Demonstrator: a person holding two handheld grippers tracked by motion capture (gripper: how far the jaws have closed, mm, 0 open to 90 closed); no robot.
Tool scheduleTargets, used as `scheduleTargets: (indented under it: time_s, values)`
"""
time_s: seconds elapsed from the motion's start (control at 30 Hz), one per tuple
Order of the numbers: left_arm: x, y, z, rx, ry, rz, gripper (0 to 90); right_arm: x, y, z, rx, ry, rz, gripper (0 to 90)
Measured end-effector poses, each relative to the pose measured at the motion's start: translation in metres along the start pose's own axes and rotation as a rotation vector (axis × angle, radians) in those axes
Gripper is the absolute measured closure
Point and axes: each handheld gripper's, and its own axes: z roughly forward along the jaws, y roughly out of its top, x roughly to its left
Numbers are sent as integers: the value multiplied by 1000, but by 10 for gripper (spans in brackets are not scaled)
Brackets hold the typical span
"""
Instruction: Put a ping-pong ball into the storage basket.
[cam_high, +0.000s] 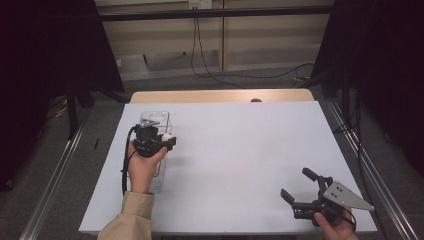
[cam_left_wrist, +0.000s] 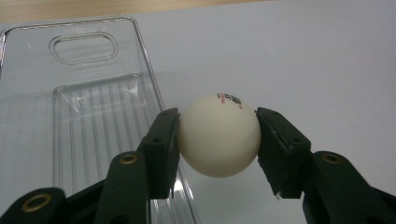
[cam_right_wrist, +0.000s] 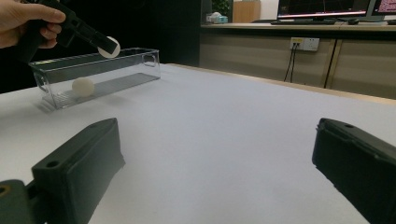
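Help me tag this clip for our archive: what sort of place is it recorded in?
Probably an office or lab set up for recording: a table under a white sheet, black curtains on both sides, wall sockets with cables, and monitors on a counter behind.

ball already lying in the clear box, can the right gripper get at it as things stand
Probably yes: the right gripper is open, the ball in the box lies under an open top, and bare table lies between. The left gripper hovers nearby.
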Motion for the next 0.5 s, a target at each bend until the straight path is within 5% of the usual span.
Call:
scheduleTargets:
  time_s: [0.5]
  values:
    - [2,-1,-1,4,5,1,512,0,0,0,-1,0,1,9]
